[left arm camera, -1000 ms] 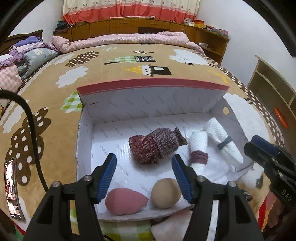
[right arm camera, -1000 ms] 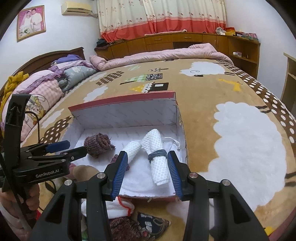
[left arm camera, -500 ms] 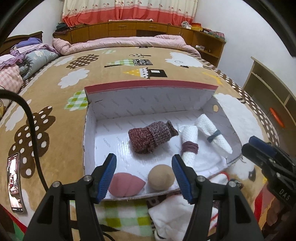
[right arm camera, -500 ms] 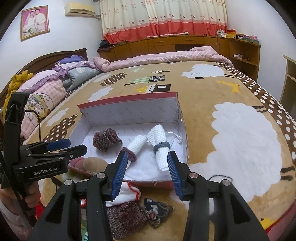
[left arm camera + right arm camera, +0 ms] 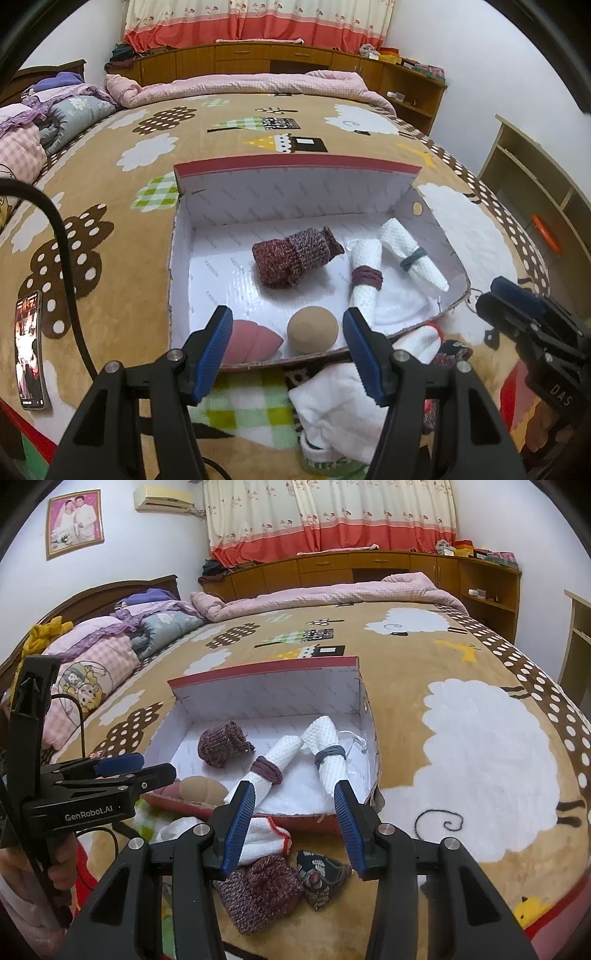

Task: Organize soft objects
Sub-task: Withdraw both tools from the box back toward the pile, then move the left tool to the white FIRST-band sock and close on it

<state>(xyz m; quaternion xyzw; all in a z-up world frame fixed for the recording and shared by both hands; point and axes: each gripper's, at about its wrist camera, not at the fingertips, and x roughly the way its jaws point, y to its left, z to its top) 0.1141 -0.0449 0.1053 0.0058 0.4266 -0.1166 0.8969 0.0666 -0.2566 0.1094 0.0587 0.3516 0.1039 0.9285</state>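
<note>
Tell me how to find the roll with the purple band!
Look in the open white box on the bed. Two white rolled cloths lie at its right end. Yours is the white roll with the purple band, nearer the dark red knitted bundle; the other white roll wears a grey band.

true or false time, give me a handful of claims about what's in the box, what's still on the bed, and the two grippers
1. Two rolled white towels lie in the box. True.
2. The maroon knit sock in the box is held by the left gripper. False: both the left gripper and the right gripper are open and empty.
3. A tan ball sits inside the box near its front wall. True.
4. The box is empty of pink items. False: a pink sponge lies beside the ball.
5. A white sock lies on the bed outside the box. True.
</note>
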